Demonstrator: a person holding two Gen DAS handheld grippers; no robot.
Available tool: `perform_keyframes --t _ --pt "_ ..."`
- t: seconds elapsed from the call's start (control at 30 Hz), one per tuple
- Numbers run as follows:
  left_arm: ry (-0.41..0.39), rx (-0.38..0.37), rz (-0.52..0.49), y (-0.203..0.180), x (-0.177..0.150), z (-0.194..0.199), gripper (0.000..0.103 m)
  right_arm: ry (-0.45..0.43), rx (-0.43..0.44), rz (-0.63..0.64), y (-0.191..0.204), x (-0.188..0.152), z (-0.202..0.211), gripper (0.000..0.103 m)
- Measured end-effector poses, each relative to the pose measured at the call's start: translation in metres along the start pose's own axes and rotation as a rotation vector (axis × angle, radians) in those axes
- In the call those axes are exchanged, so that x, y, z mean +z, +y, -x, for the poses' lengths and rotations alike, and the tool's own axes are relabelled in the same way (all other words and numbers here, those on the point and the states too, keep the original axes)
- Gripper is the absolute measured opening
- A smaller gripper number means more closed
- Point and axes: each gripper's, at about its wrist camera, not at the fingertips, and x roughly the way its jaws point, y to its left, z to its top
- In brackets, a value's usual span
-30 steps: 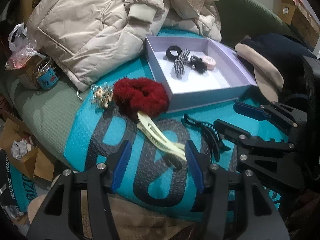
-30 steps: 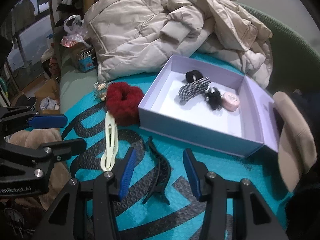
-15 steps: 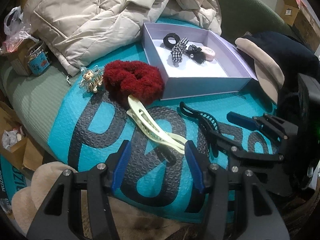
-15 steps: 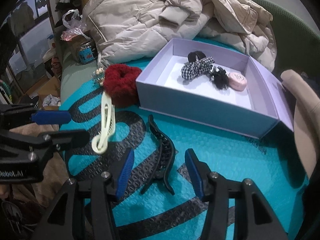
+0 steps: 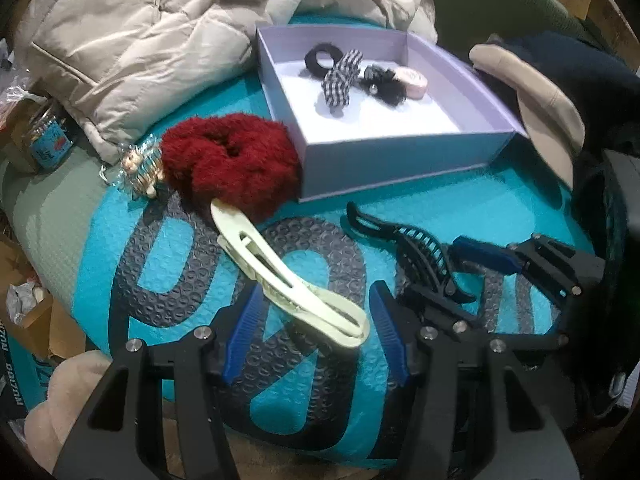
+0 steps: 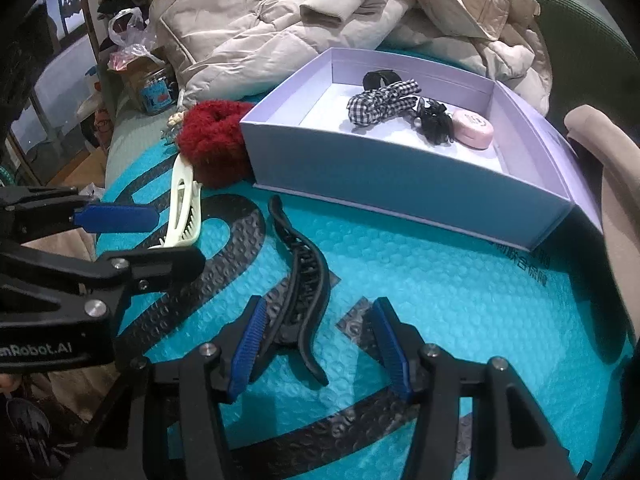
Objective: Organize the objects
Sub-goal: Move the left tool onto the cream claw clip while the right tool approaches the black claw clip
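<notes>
A lavender box (image 5: 384, 156) (image 6: 328, 164) holds a black hair tie, a checked bow (image 5: 340, 76), a black flower clip and a pink case (image 6: 472, 128). On the teal mat lie a red scrunchie (image 5: 232, 160) (image 6: 212, 140), a cream hair clip (image 5: 288, 280) (image 6: 184, 204) and a black claw clip (image 5: 412, 248) (image 6: 304, 280). My left gripper (image 5: 316, 336) is open with the cream clip's near end between its fingers. My right gripper (image 6: 320, 348) is open around the black clip's near end.
A beige puffer jacket (image 5: 152, 36) lies behind the box. A small gold clip in wrapping (image 5: 140, 164) sits left of the scrunchie. A jar (image 6: 154, 92) stands at the left. A beige cap (image 5: 540, 104) lies right of the box. Cardboard boxes (image 5: 36, 312) sit below the mat's left edge.
Both grippers have moved forward and down toward the mat. The cream clip now lies between the left fingers and the black clip between the right fingers. Both stay open.
</notes>
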Motion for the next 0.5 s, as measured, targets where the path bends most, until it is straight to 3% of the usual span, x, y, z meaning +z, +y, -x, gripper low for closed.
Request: perform_keyframes --t 0.33,0.5 --pt "0.03 0.007 -0.009 0.013 -0.011 -0.001 0.054 0.003 0.007 0.016 0.001 -0.001 0.001 0.055" --pt "0.038 0.049 -0.003 0.025 -0.016 0.002 0.054 0.009 0.003 0.026 0.001 -0.003 0.003 0.055"
